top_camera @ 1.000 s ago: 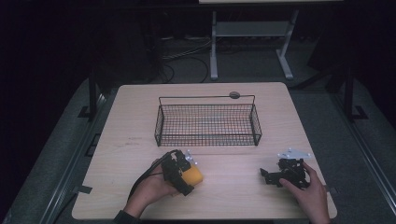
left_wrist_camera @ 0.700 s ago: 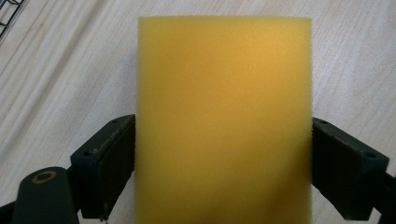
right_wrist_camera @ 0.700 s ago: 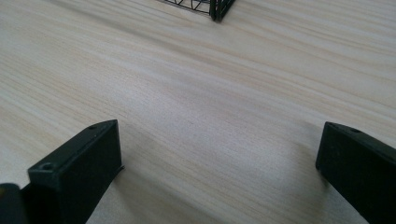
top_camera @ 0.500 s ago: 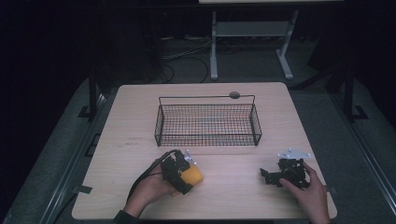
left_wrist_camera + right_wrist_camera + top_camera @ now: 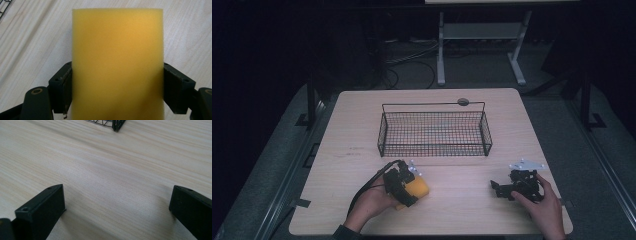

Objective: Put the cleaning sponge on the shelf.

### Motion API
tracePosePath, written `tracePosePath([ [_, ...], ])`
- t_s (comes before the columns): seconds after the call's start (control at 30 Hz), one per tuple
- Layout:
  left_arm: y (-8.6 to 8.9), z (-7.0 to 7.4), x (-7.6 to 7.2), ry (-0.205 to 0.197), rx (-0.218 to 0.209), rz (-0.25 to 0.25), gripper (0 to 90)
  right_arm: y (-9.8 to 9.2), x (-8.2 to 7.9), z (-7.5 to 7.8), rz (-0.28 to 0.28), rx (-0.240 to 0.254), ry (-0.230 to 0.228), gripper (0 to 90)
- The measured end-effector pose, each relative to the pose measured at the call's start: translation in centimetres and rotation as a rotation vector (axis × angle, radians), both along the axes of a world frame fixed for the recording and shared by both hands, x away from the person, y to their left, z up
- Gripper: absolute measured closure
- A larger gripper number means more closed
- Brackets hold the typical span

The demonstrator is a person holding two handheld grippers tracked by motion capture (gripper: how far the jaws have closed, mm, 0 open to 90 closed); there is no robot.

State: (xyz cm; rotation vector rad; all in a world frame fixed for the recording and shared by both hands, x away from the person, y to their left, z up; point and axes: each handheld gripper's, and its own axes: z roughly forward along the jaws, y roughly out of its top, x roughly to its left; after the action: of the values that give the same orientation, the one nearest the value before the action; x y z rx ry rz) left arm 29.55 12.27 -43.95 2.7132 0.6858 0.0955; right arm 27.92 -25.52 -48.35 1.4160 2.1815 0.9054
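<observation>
1. Right now the left tool (image 5: pixel 404 186) is pinching a yellow sponge (image 5: pixel 417 187) low over the desk (image 5: pixel 462 210), just in front of the wire basket (image 5: pixel 434 131).
2. Right tool (image 5: pixel 517 189) rests on the desk w/ jaws spread, nothing btwn them.
3. Prob. next: lift sponge over basket's near rim, then let go.
4. Left gripper view shows both pads (image 5: pixel 65 86) flat on the sponge's sides; high view can't.

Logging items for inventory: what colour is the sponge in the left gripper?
Yellow. The sponge shows best in the left gripper view.
</observation>
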Motion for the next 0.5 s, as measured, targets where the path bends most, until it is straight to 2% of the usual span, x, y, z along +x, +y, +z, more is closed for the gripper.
tracePosePath([
  [0.2,0.0,0.2,0.0,0.004,-0.008,-0.004,22.9,0.0,0.0,0.0,0.0,0.0,0.0,0.0],
  [0.5,0.3,1.3,0.2,-0.009,-0.028,0.022,23.0,0.0,0.0,0.0,-0.002,0.001,0.002,0.0],
])
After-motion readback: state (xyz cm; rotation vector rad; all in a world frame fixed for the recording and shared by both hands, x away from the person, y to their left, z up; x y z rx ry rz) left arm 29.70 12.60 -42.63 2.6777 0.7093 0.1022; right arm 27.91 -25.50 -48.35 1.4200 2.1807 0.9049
